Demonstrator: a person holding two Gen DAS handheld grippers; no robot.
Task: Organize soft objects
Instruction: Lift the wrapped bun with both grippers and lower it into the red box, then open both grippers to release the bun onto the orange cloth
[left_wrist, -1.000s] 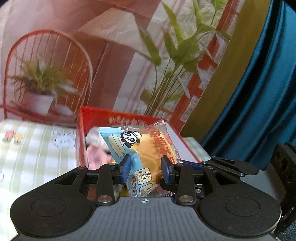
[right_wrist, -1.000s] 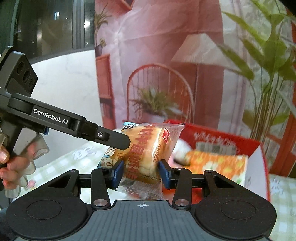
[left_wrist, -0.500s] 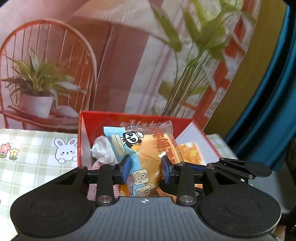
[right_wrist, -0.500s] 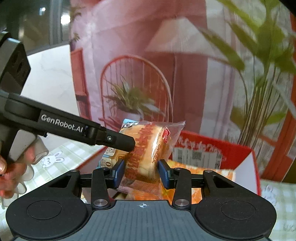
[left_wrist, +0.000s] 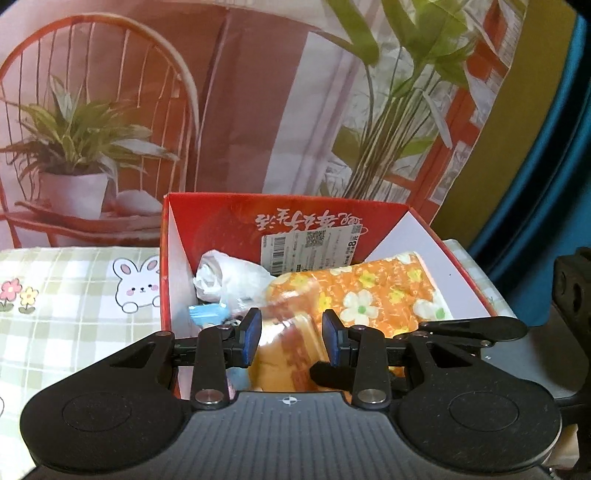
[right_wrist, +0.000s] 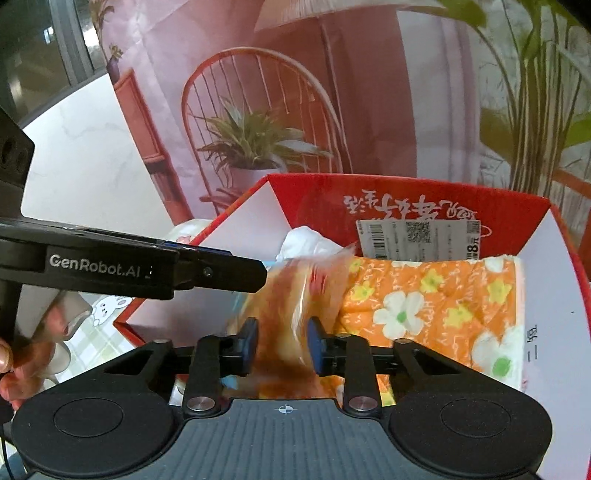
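Observation:
A clear packet of yellow bread (left_wrist: 288, 354) hangs low inside the red cardboard box (left_wrist: 288, 214), blurred by motion. My left gripper (left_wrist: 291, 332) is shut on it from one side. My right gripper (right_wrist: 282, 339) has the same bread packet (right_wrist: 291, 295) between its pads, and its jaws are closing on the soft loaf. In the right wrist view the left gripper's black fingers (right_wrist: 221, 273) reach the packet from the left. The box (right_wrist: 406, 199) also holds a folded orange flowered cloth (right_wrist: 424, 302) and a crumpled white bag (left_wrist: 229, 277).
The box stands on a green checked tablecloth (left_wrist: 74, 314) with rabbit and flower prints. A printed backdrop of a chair and plants hangs right behind it. A blue curtain (left_wrist: 535, 184) is at the right. A person's hand (right_wrist: 22, 365) grips the left gripper's handle.
Both grippers have come forward and down with the bread packet, from above the box's near edge to inside it. The right gripper's pads have drawn closer together.

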